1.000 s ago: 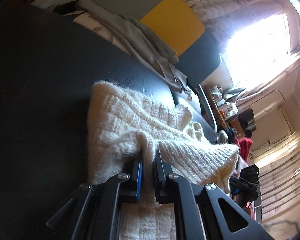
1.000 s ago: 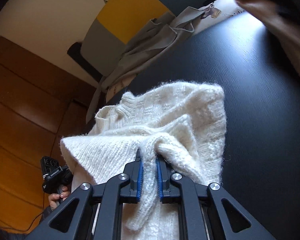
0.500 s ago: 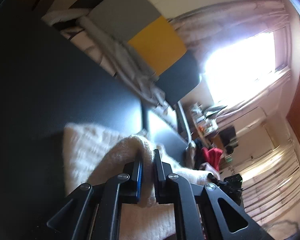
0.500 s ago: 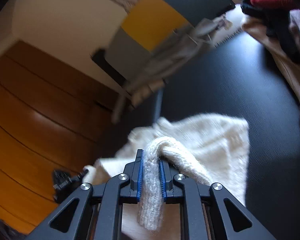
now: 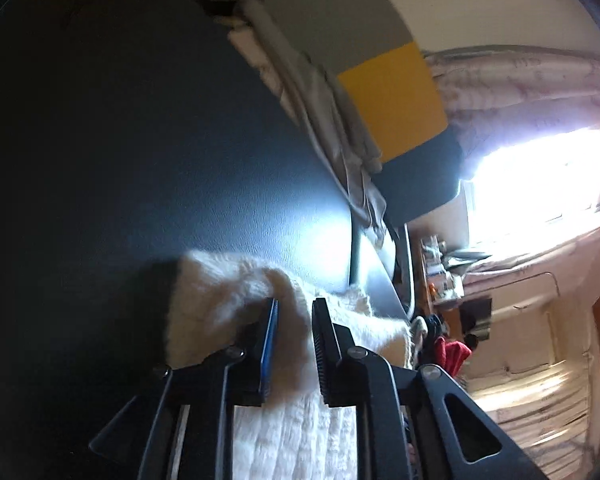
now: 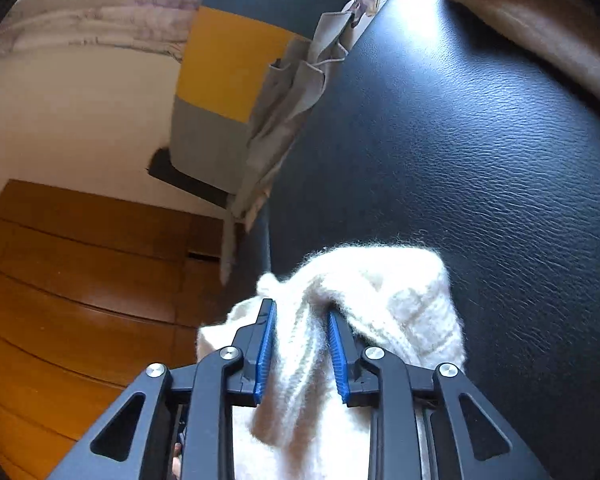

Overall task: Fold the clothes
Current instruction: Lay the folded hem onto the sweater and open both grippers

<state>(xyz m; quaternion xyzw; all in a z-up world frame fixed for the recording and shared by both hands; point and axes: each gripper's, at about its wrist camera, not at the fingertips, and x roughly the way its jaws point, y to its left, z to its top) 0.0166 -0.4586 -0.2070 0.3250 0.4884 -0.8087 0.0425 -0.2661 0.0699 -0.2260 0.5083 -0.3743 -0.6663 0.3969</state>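
You were mid-fold: your left tool (image 5: 294, 312) and right tool (image 6: 300, 314) each gripped the white sweater (image 6: 396, 292), bunched just ahead over the black worktop (image 6: 480, 140), its fold not yet laid flat.

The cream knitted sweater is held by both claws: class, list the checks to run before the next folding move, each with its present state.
1. Left claw has cream sweater between its fingers: ok.
2. Right claw has sweater between its fingers: ok.
3. Clamp tightness: cannot tell; both look slightly parted.
4. Bare black table ahead for laying down: ok.
5. Grey garment apart from the sweater: ok.
6. Layers aligned underneath: cannot tell.
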